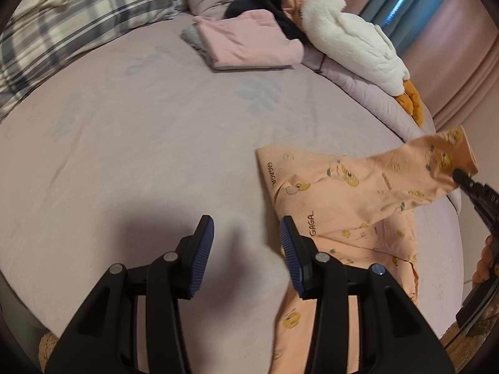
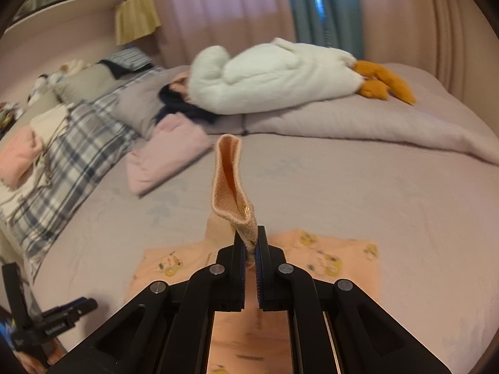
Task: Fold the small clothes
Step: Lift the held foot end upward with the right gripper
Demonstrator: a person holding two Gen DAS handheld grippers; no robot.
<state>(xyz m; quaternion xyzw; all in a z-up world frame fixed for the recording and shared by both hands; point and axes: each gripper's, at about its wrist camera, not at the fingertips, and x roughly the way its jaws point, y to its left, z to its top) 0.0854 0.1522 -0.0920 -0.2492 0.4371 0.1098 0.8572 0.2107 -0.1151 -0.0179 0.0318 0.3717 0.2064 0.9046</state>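
A small peach garment (image 1: 343,205) printed with yellow ducks and "GAGA" lies on the bed's near right part. One sleeve is lifted off the sheet to the right. My right gripper (image 1: 458,176) is shut on that sleeve's ribbed cuff. In the right wrist view the cuff (image 2: 229,180) stands up from the shut right gripper (image 2: 249,244), and the garment's body (image 2: 327,258) lies flat below. My left gripper (image 1: 246,227) hovers open over bare sheet at the garment's left edge, nothing between its fingers. It also shows low at the left as the left gripper (image 2: 70,313).
The bed sheet (image 1: 140,124) is pale mauve. At the back lie a folded pink and grey stack (image 1: 249,43), a dark garment (image 1: 265,0) and a white goose plush (image 1: 349,37) on a folded duvet (image 1: 358,93). Plaid bedding (image 1: 78,21) fills the far left.
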